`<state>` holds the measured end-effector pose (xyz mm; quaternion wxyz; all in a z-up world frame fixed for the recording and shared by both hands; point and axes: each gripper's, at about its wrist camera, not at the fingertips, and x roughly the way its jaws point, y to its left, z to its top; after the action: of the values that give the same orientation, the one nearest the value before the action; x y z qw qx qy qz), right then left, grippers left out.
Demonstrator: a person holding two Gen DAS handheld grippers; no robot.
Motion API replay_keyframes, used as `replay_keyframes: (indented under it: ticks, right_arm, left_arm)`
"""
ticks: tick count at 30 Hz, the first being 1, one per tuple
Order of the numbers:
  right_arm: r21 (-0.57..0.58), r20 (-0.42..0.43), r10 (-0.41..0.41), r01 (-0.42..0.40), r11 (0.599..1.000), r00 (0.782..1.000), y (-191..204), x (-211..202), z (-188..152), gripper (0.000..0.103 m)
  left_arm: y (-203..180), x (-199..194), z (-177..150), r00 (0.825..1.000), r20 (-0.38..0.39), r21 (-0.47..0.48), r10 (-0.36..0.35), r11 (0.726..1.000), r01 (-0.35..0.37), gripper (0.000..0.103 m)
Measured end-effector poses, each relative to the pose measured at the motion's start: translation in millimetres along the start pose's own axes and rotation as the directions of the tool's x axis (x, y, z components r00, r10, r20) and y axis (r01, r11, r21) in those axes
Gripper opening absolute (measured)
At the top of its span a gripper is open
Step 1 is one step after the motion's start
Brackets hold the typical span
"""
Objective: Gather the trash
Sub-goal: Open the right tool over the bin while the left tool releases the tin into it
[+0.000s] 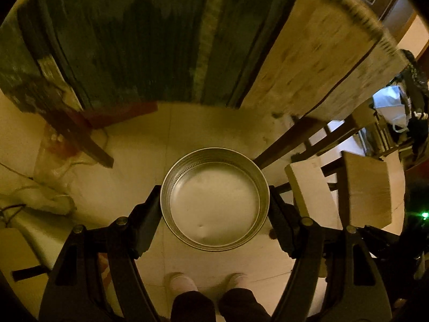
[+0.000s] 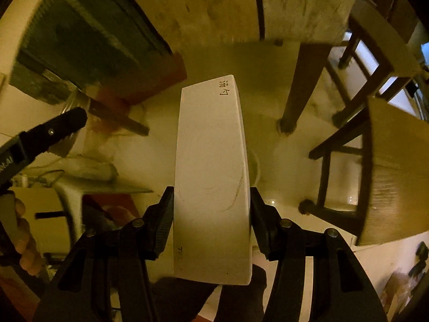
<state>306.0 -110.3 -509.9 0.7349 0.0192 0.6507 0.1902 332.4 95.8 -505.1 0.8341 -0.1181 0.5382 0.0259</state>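
Observation:
My left gripper point(image 1: 214, 201) is shut on a round silver foil tin point(image 1: 214, 198), held by its sides above the pale floor, its open side facing the camera. My right gripper point(image 2: 211, 204) is shut on a long white cardboard box point(image 2: 211, 161) with handwritten characters at its far end. The same white box shows in the left wrist view point(image 1: 311, 193), to the right of the tin. The left gripper's finger point(image 2: 53, 131) shows at the left edge of the right wrist view, with the hand that holds it.
A table with a pale patterned cloth point(image 1: 316, 61) and dark wooden legs point(image 2: 297, 91) stands ahead. A wooden chair point(image 2: 394, 166) is at the right. A green panel point(image 1: 128, 40) leans at the left. Plastic bags point(image 1: 51, 166) and boxes lie at the left. My feet point(image 1: 206, 281) are below.

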Motion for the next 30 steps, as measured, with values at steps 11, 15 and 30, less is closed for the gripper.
replay_keyframes:
  ticks: [11,15,30]
  right_arm:
    - [0.027,-0.023,0.046,-0.045,0.999,0.999,-9.0,66.0,2.0,0.073]
    - [0.035,-0.014,0.011,-0.011,0.999,1.0,-11.5,68.1,-0.6,0.073]
    - [0.048,0.077,-0.066,0.063,0.997,0.995,-17.9,27.1,6.2,0.073]
  left_arm:
    - [14.6,86.0,-22.0,0.998,-0.064,0.007,-0.005,1.0,0.005,0.074]
    - [7.5,102.6,-25.8,0.995,-0.092,0.014,-0.032,0.999,0.034,0.074]
    - [-28.9,120.3,-17.3,0.982,-0.166,0.059,-0.094,0.993,0.105,0.076]
